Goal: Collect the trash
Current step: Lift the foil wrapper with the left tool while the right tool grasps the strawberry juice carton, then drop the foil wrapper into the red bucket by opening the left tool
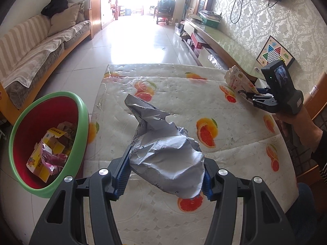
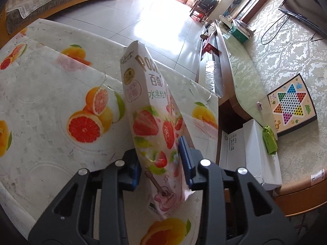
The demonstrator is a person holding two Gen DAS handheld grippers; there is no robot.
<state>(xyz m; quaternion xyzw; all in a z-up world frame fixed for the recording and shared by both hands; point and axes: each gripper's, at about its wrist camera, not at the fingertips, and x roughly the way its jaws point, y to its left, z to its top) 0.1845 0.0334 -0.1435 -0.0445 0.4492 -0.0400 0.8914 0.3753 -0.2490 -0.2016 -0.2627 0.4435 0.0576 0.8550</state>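
Above the table [image 1: 235, 143], crumpled paper [image 1: 163, 153] and snack box [image 2: 155, 110] in clamped jaws.

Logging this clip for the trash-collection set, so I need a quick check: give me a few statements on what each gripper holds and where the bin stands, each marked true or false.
1. The left gripper is shut on a crumpled grey paper wrapper. True.
2. The right gripper is open and holds nothing. False: it is shut on a pink strawberry-print snack box.
3. The green-rimmed red plastic bin already holds trash. True.
4. The bin stands on the fruit-print tablecloth. False: it is beside the table, off its left edge.
5. The snack box lies flat on the tablecloth. False: it is held roughly upright between the fingers.
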